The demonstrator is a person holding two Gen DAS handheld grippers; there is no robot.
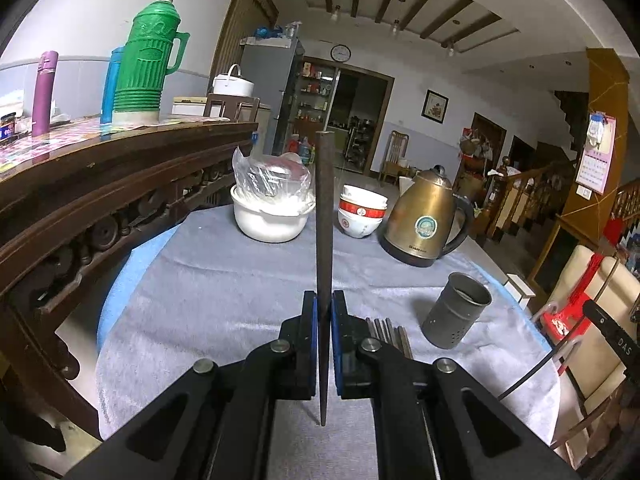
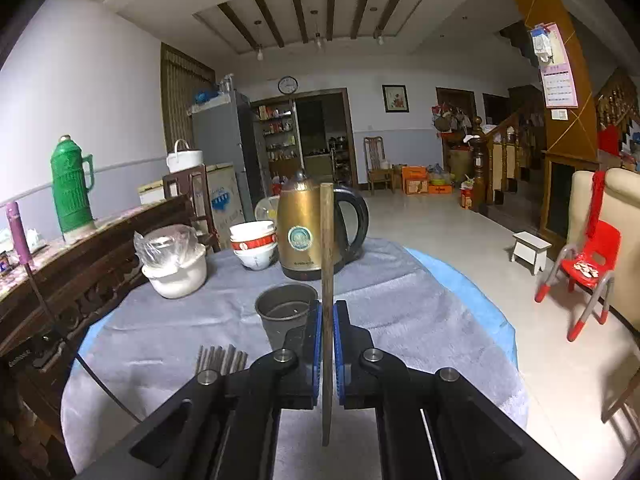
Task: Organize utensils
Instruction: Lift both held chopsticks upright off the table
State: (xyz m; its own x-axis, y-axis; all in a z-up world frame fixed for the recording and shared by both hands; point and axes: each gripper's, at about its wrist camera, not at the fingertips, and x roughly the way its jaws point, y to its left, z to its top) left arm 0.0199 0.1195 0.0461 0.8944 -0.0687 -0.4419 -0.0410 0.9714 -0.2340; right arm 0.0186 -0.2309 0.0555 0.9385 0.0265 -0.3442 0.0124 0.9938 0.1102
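Chopsticks are held one in each gripper, upright between the blue pads. The left gripper (image 1: 324,308) has its fingers (image 1: 310,320) clamped on a dark chopstick (image 1: 323,216), which rises well past the fingertips and also runs down below them. Just to the right of these fingers lies a row of loose chopsticks (image 1: 390,334) on the grey cloth of the desk (image 1: 224,280), and further right stands the grey metal chopstick holder (image 1: 456,312) — upright, open mouth up. Beyond the fingertips sit a white pot (image 1: 272,216) with a plastic bag on it, a stack of bowls (image 1: 362,210) and a brass-coloured electric kettle (image 1: 426,220).

The right gripper (image 2: 327,312) likewise has its fingers (image 2: 314,328) clamped on a brown chopstick (image 2: 327,248). Here the holder (image 2: 282,312) stands just left of the fingertips, and the loose chopsticks (image 2: 220,358) lie further left — apart from the holder.
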